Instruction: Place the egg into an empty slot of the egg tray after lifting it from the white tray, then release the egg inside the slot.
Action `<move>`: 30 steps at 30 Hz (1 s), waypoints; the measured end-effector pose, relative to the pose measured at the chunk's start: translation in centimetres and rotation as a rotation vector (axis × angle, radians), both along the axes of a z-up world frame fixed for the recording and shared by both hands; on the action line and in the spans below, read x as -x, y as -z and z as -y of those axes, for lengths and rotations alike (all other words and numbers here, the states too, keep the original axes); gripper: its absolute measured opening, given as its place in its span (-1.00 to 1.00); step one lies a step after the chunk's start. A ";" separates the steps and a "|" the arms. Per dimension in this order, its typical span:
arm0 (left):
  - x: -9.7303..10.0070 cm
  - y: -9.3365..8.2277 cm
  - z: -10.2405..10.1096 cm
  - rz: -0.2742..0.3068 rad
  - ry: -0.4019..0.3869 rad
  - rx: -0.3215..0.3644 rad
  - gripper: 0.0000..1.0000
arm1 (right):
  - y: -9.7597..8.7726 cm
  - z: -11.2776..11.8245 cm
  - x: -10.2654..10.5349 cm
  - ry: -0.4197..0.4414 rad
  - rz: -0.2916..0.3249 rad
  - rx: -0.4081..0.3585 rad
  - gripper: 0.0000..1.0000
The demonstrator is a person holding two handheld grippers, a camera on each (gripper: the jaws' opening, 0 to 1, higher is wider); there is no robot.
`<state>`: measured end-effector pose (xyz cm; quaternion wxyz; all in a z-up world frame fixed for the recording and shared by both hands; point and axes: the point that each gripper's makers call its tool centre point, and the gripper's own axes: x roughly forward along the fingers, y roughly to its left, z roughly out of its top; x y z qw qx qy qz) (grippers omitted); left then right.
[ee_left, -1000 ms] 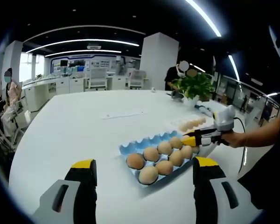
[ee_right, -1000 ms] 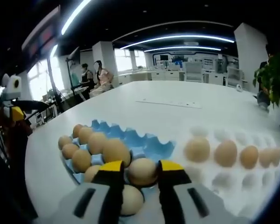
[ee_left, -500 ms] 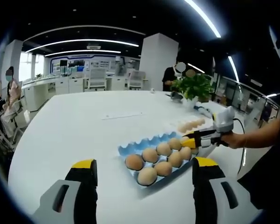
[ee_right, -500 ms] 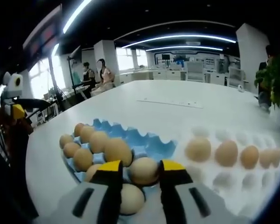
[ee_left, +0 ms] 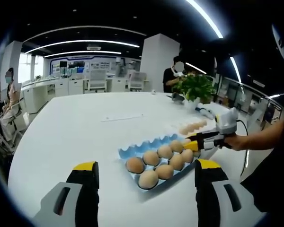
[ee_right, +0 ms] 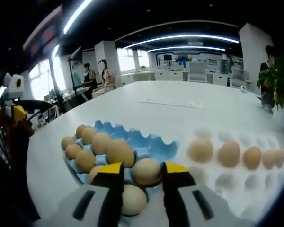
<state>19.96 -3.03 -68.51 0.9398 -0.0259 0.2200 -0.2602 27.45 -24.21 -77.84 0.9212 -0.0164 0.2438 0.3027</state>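
Observation:
The blue egg tray (ee_right: 146, 144) lies on the white table and holds several brown eggs. One egg (ee_right: 146, 171) sits in a near slot between the jaws of my right gripper (ee_right: 144, 167), which stand slightly apart from it with a thin gap on each side. To its right, the white tray (ee_right: 227, 182) carries a row of several eggs. In the left gripper view, a hand holds the right gripper (ee_left: 193, 144) at the right end of the blue egg tray (ee_left: 132, 150). My left gripper (ee_left: 146, 164) hangs wide open and empty, short of the tray.
The white tray (ee_left: 177, 126) lies beyond the blue one, toward a potted plant (ee_left: 196, 87). A slip of paper (ee_left: 123, 117) lies mid-table. People stand and sit around the room's edges. The left gripper (ee_right: 18, 112) shows beyond the table's left edge.
My right gripper's jaws have parted a little, and the egg now rests in the slot with small gaps beside it. Both views have drifted only slightly.

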 end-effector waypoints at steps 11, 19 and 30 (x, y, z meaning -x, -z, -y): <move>0.0 0.2 0.0 -0.005 0.002 0.000 0.69 | -2.2 1.4 -1.0 0.061 0.078 -0.041 -0.39; 0.1 0.3 0.0 -0.011 0.003 -0.002 0.68 | -3.5 4.4 -3.6 0.185 0.135 -0.026 -0.39; 0.2 0.3 -0.3 -0.012 -0.008 -0.001 0.67 | -1.5 6.1 -6.8 0.279 0.119 0.029 -0.39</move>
